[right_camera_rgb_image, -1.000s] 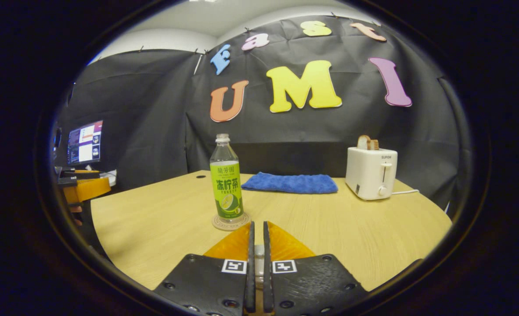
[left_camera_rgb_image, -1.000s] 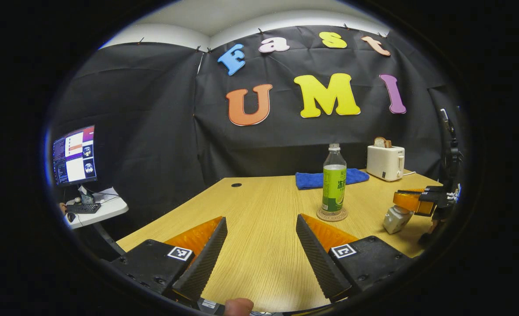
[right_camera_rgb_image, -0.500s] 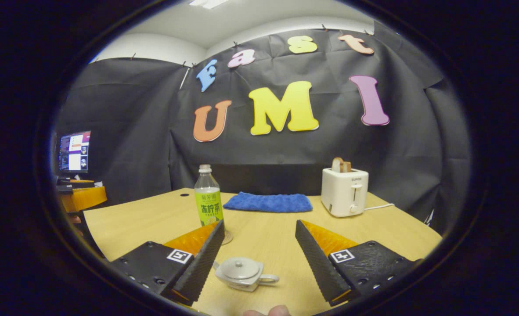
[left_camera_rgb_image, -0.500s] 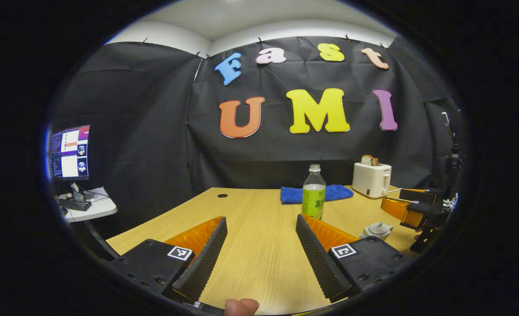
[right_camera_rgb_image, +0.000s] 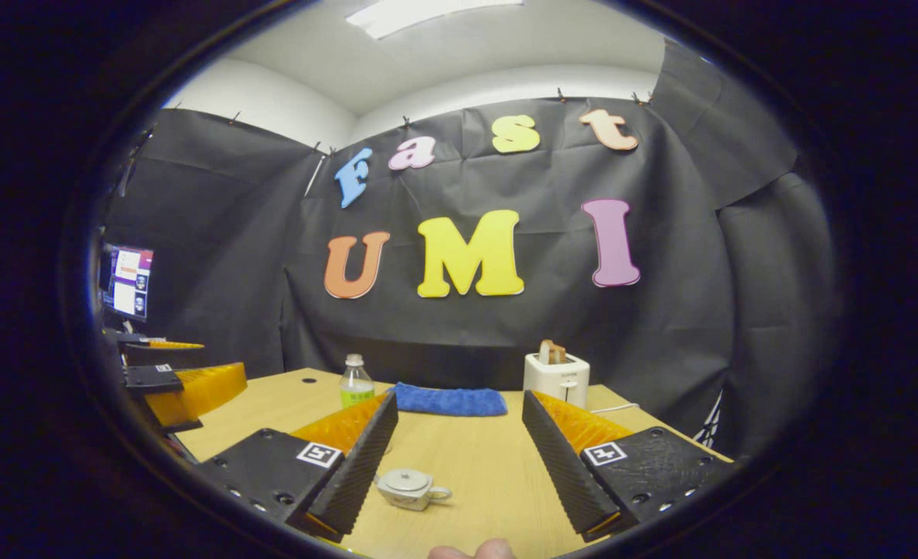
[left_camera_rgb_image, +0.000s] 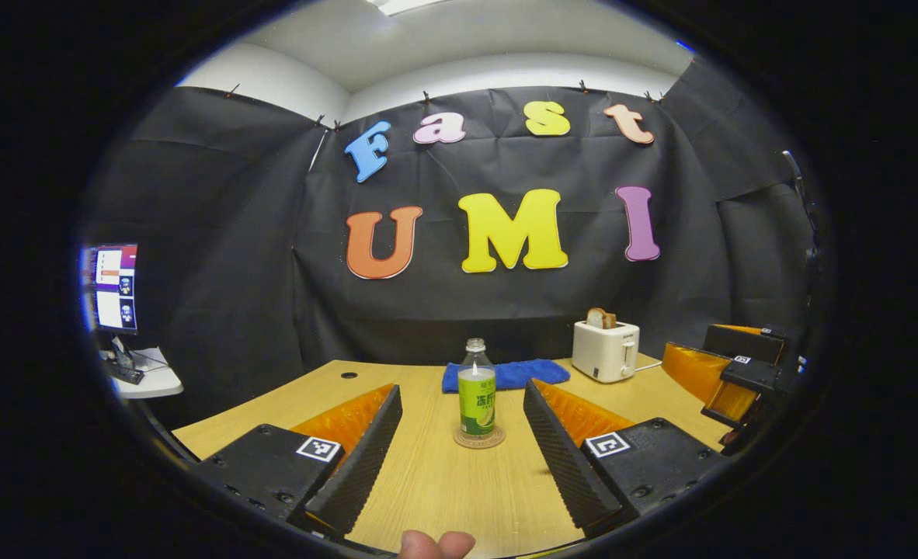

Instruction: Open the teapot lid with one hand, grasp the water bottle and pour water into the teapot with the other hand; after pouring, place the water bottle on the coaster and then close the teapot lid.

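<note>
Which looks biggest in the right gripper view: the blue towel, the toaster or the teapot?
1. Blue towel, widest.
2. Toaster and teapot look about alike; the teapot sits nearer the camera, so their real order is unsure.

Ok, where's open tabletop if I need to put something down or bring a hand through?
Bare wood lies in front of the teapot between the right gripper fingers, and left of the water bottle toward the table hole. The far edge is crowded: blue towel, toaster. The bottle fills its coaster.

Both grippers, left (left_camera_rgb_image: 459, 450) and right (right_camera_rgb_image: 459, 458) (jaws apparently wide), empty.
</note>
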Available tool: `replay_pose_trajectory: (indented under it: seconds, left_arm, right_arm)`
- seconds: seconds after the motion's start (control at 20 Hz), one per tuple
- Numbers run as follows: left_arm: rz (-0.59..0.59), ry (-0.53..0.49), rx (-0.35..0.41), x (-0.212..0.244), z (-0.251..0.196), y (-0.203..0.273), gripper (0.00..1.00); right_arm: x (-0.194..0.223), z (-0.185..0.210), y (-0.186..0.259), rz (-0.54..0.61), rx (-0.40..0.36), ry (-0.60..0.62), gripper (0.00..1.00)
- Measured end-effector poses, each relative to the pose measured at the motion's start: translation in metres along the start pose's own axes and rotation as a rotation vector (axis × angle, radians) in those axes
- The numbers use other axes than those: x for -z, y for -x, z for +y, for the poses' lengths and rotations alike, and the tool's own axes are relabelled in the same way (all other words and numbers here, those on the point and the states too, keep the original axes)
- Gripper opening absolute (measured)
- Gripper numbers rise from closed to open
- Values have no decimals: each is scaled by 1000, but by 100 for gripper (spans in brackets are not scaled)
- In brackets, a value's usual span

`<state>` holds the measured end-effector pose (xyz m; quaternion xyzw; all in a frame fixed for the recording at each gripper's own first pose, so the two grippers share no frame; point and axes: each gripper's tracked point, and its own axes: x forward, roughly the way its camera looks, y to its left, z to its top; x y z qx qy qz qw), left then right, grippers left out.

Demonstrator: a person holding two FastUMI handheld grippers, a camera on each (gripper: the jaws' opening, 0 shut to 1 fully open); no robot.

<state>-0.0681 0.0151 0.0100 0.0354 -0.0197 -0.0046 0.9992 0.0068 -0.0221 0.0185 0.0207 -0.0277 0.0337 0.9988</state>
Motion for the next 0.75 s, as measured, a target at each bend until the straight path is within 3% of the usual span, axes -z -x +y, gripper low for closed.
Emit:
replay_pose_trajectory:
  seconds: [0.3,0.45,0.55,0.75]
  left_arm:
    - [-33,20,10,-13,-20,15,98]
    - [-63,51,-7,-18,-16,12,98]
    - [-63,69,8,-18,-19,12,98]
    - [-55,69,4,-14,-9,6,98]
  right_arm:
    - [-17,-2,37,-37,23,-4,97]
    - [-20,-1,38,-54,45,-8,94]
    - [-15,5,35,-42,40,-1,99]
    - [-6,13,27,-22,48,8,94]
